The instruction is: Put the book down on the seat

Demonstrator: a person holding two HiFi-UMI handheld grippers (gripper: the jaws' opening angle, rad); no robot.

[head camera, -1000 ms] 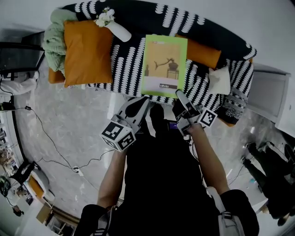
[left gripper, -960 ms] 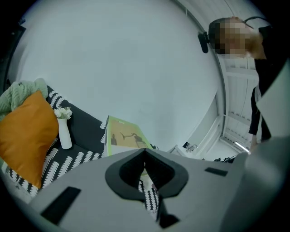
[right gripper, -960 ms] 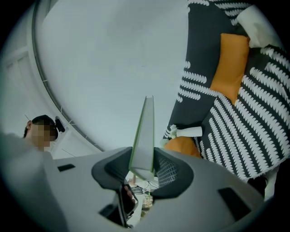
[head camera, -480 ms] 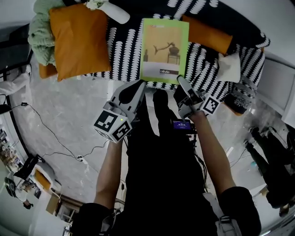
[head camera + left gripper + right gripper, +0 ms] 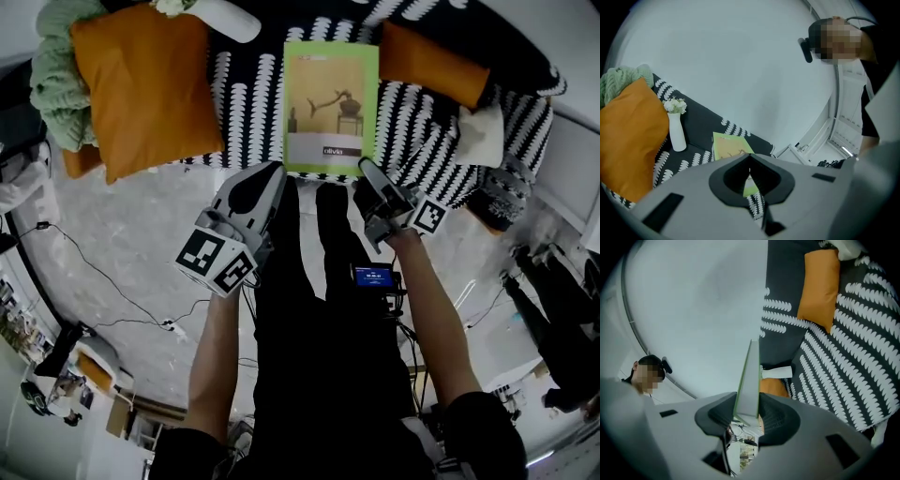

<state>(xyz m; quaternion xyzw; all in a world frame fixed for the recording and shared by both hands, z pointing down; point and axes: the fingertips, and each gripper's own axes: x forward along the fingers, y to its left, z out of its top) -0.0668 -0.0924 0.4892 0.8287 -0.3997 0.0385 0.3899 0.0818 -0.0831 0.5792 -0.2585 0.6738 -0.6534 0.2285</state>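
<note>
Evidently mid set-down: right gripper [image 5: 367, 174] clamps the near edge of the book [image 5: 331, 108], which hangs over the seat [image 5: 249, 103]; left gripper [image 5: 276, 173] closed, empty; next, lay flat, release.

even, bright light; fisheye-warped edges

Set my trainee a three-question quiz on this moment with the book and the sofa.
1. True or false: the right claw is empty.
2. What stands next to the big orange cushion? A) a white vase with flowers B) a lamp C) a mug
3. Fill in: the book has a ___ border on its cover.
Key: 1 false, it is clamped on the book; 2 A; 3 green.
</note>
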